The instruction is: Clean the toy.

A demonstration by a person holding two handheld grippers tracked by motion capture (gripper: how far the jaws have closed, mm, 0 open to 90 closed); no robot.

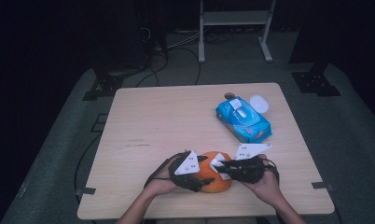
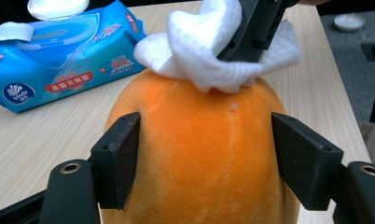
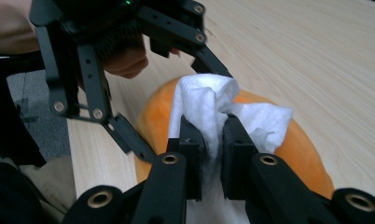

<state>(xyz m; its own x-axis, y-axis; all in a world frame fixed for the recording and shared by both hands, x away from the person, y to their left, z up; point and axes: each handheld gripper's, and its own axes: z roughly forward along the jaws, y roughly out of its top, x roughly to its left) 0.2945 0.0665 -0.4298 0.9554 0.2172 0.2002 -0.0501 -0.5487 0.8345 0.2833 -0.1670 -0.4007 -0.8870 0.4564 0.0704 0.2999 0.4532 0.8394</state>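
An orange plush fruit (image 1: 214,181) lies near the table's front edge. My left gripper (image 1: 200,179) comes from the left, and its pads (image 2: 118,158) press on both sides of the fruit (image 2: 195,140), so it is shut on it. My right gripper (image 1: 223,165) comes from the right and is shut on a crumpled white wipe (image 1: 217,163). In the right gripper view the wipe (image 3: 209,100) is pinched between the jaws of my right gripper (image 3: 212,154) and rests on top of the fruit (image 3: 302,156). In the left gripper view the wipe (image 2: 209,51) drapes over the fruit's far end.
A blue pack of wet wipes (image 1: 244,120) with its lid flipped open lies at the table's back right, with a small white round lid (image 1: 259,103) behind it. The wooden table (image 1: 153,121) has bare room at the left and centre. A metal stand (image 1: 234,18) and cables are on the floor beyond.
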